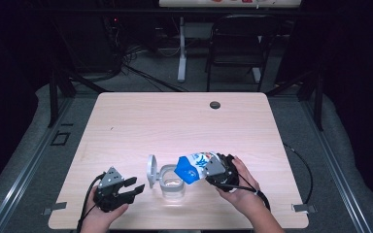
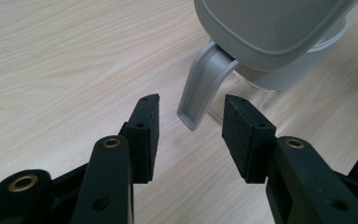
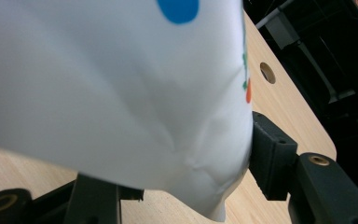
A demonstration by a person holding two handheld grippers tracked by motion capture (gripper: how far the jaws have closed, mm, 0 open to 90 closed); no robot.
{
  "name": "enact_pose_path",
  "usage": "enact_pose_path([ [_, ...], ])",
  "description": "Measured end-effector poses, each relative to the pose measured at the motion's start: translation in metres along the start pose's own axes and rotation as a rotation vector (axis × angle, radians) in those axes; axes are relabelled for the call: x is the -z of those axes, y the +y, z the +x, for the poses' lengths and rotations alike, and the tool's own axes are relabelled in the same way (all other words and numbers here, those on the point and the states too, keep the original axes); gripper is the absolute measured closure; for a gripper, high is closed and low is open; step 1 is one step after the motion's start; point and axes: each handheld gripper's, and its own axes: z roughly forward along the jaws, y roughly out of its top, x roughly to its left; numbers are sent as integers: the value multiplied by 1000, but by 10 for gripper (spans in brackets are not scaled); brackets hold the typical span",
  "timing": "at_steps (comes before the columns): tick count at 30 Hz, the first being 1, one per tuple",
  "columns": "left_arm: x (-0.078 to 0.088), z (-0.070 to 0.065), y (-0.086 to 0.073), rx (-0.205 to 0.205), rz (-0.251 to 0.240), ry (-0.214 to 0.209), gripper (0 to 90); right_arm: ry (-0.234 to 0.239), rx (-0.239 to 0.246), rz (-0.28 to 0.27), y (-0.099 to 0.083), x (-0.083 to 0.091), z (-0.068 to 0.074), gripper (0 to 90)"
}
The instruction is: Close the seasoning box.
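Note:
A clear plastic container (image 1: 172, 187) stands near the table's front edge, its grey hinged lid (image 1: 151, 170) flipped up on its left side. My right gripper (image 1: 217, 171) is shut on a white and blue carton (image 1: 194, 166), which is tipped with its blue top over the container's mouth. In the right gripper view the carton (image 3: 121, 88) bulges between the jaws and is dented by the grip. My left gripper (image 1: 135, 188) is open just left of the container. In the left gripper view the lid's grey latch (image 2: 200, 88) hangs just beyond the open pads (image 2: 247, 135).
The light wood table (image 1: 175, 121) has a round cable hole (image 1: 215, 105) near its far edge. A dark chair (image 1: 238, 43) and a white table leg (image 1: 181, 48) stand behind it. Cables trail from both grippers off the front.

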Motion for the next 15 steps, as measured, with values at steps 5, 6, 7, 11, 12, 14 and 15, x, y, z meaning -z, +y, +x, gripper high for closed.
enact_pose_path([
  [5, 0, -1, 0, -2, 5, 3, 570, -17, 34, 14, 0, 0, 3, 457],
  [6, 0, -1, 0, -2, 5, 3, 570, -20, 40, 13, 0, -1, 3, 457],
  [7, 0, -1, 0, -2, 6, 2, 569, -22, 43, 10, 0, -1, 4, 457],
  [11, 0, -1, 0, 1, 3, -2, 569, -29, 55, 17, 1, -1, 6, 458],
  [12, 0, -2, 0, 2, 2, -5, 569, -31, 58, 18, 1, -1, 6, 457],
  [14, 0, -2, 0, -3, 2, -7, 569, -38, 64, 20, 1, -1, 6, 458],
  [15, 0, -2, 0, -3, 2, -7, 569, -39, 69, 22, 1, -1, 5, 457],
])
